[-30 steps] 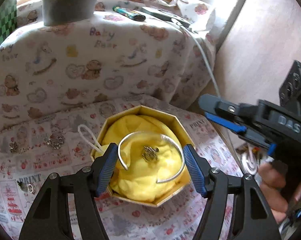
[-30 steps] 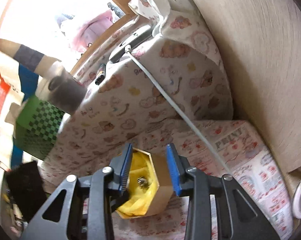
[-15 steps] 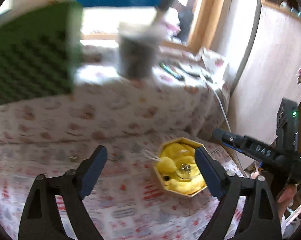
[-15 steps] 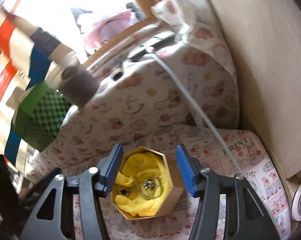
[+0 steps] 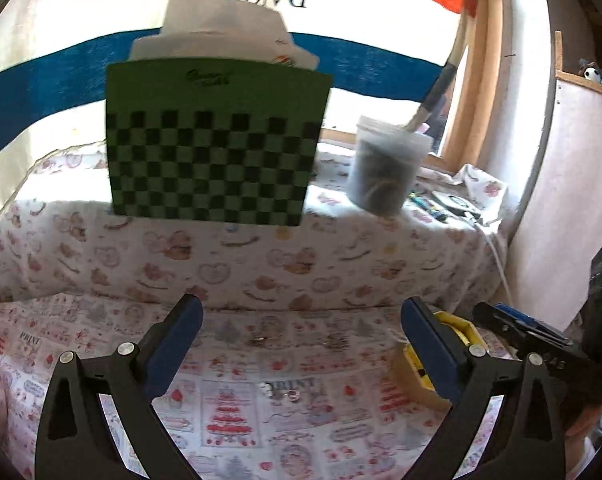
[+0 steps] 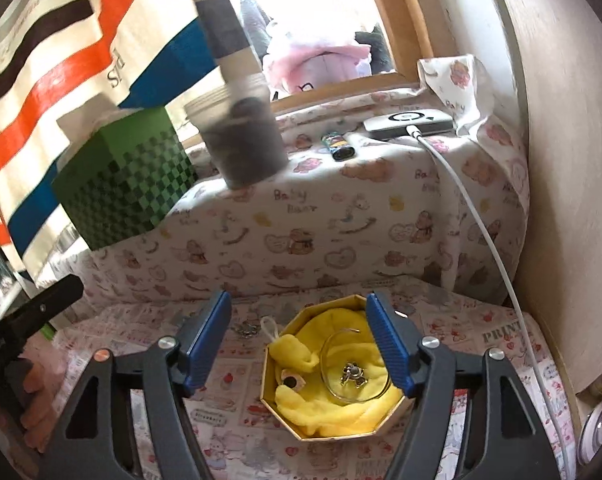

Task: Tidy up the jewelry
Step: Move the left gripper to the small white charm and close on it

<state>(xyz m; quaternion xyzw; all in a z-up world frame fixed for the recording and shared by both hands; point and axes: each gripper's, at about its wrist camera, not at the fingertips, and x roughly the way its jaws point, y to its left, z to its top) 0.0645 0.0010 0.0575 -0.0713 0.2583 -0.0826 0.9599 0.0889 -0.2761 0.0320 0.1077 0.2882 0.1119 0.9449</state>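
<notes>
An octagonal gold box [image 6: 329, 432] lined with yellow cloth [image 6: 329, 404] sits on the printed cloth. Inside lie a silver bangle [image 6: 329, 344], a small silver charm [image 6: 353, 374] and a dark ring [image 6: 289, 381]. My right gripper [image 6: 301, 344] is open and empty, held above the box's left half. My left gripper [image 5: 301, 344] is open and empty, raised over the cloth left of the box [image 5: 413, 368]. Small loose jewelry pieces [image 5: 289, 394] lie on the cloth between its fingers, and more [image 5: 333, 342] farther back. Another piece [image 6: 247, 328] lies left of the box.
A raised ledge covered in bear-print cloth [image 5: 261, 256] runs behind. On it stand a green checkered box [image 5: 213, 140], a grey cup [image 6: 245, 140], a lighter [image 6: 339, 146] and a white device [image 6: 407, 122] with a white cable [image 6: 497, 256]. A wall [image 6: 573, 160] closes the right side.
My left gripper has lifted away from the box, opened wider and swung left, leaving the bangle in the box. My right gripper has pulled back and opened wider over the box.
</notes>
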